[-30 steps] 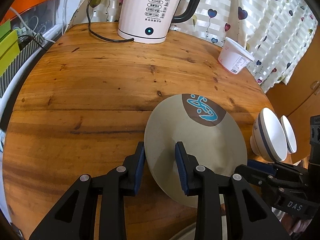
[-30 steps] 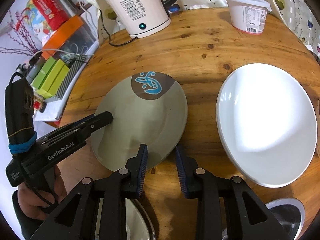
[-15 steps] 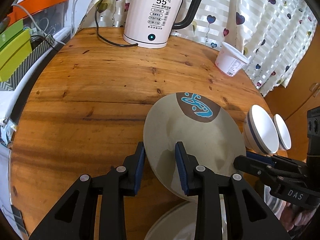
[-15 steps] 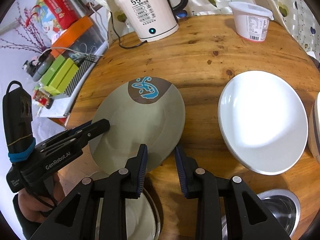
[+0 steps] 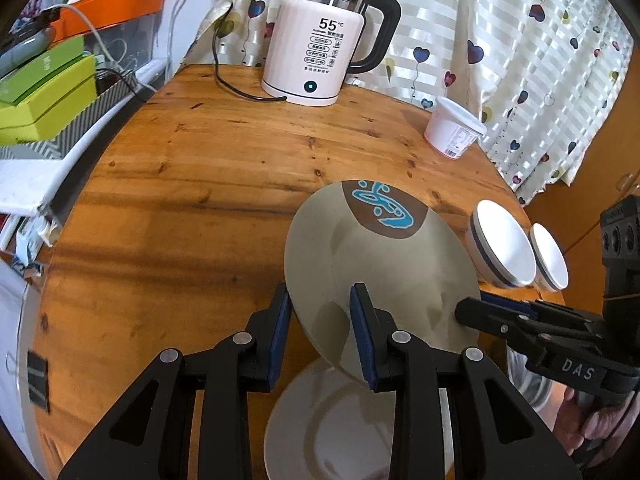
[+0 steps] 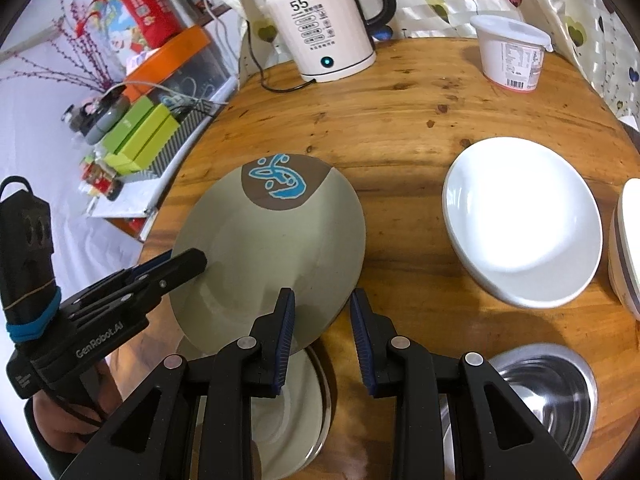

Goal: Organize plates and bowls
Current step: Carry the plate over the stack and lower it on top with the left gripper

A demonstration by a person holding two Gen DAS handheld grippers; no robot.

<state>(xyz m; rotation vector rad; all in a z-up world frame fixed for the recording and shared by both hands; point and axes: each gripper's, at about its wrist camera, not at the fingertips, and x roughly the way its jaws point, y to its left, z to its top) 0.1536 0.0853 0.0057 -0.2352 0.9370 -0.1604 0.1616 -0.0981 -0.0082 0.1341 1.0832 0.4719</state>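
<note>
A grey-green plate with a brown patch and blue mark is held tilted above the round wooden table. My left gripper is shut on its near left rim. My right gripper also pinches its rim, seen from the left wrist view as black fingers on the plate's right edge. The plate hovers over a pale plate in a metal dish. A white deep plate lies to the right. Two white bowls with blue stripes stand at the table's right edge.
A white electric kettle with its cord stands at the back. A white lidded tub stands at the back right. A steel bowl sits near the front right. Green boxes and clutter lie off the table's left side.
Both grippers have lifted the grey-green plate and drawn it toward the near edge of the table. It now hangs over the pale plate in the metal dish.
</note>
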